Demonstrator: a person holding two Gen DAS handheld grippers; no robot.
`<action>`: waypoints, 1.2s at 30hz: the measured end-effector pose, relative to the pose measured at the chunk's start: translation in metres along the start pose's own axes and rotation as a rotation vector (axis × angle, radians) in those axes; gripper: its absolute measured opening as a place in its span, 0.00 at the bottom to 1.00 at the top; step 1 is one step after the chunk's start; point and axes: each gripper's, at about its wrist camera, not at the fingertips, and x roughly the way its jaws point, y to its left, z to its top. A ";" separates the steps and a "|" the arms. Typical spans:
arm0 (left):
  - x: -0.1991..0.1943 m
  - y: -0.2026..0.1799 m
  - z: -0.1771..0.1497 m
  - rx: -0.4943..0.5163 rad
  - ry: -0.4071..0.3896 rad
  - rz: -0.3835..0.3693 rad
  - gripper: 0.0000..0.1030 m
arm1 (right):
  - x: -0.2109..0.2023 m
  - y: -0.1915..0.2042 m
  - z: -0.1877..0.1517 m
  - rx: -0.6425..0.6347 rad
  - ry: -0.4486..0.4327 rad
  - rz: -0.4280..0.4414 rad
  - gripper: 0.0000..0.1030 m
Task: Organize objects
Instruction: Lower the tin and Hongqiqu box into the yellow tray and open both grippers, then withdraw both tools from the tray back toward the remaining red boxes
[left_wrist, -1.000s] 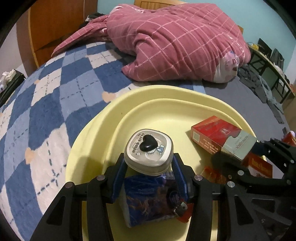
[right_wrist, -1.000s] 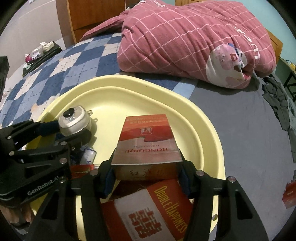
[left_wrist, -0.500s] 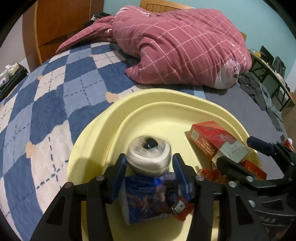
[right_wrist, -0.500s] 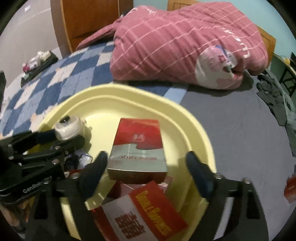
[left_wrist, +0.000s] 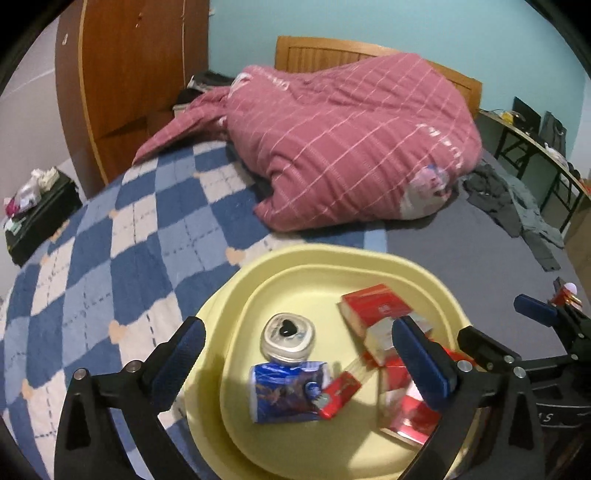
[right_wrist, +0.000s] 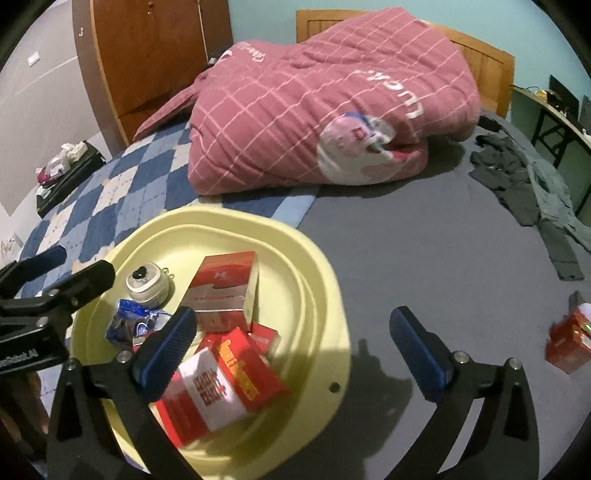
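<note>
A pale yellow tray (left_wrist: 288, 258) (right_wrist: 317, 266) lies on the bed. In it sit a small white tin with a black heart (left_wrist: 289, 336) (right_wrist: 146, 283), a blue packet (left_wrist: 286, 391) (right_wrist: 127, 321), a red and silver cigarette box (left_wrist: 376, 310) (right_wrist: 223, 291) and a red and white Double Happiness box (right_wrist: 221, 384). My left gripper (left_wrist: 295, 365) is open above the tin and packet, holding nothing. My right gripper (right_wrist: 291, 350) is open above the tray's right rim, holding nothing.
A crumpled pink checked quilt (left_wrist: 351, 147) (right_wrist: 332, 103) lies behind the tray. A blue checked blanket (left_wrist: 110, 258) covers the left of the bed, a grey sheet (right_wrist: 424, 258) the right. Another red box (right_wrist: 567, 343) lies at far right. Dark clothes (right_wrist: 517, 177) lie beyond.
Both grippers opened, let go of the tin and the red and silver box, and pulled back and up from the tray. Both objects now rest in the tray.
</note>
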 end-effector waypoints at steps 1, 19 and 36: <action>-0.004 -0.003 0.000 0.004 -0.004 -0.002 1.00 | -0.005 -0.002 0.000 0.001 -0.006 -0.001 1.00; -0.019 -0.089 -0.026 0.053 0.007 -0.107 1.00 | -0.075 -0.119 -0.052 0.114 -0.046 -0.151 1.00; -0.007 -0.294 -0.060 0.245 0.066 -0.287 1.00 | -0.160 -0.334 -0.156 0.355 -0.010 -0.379 1.00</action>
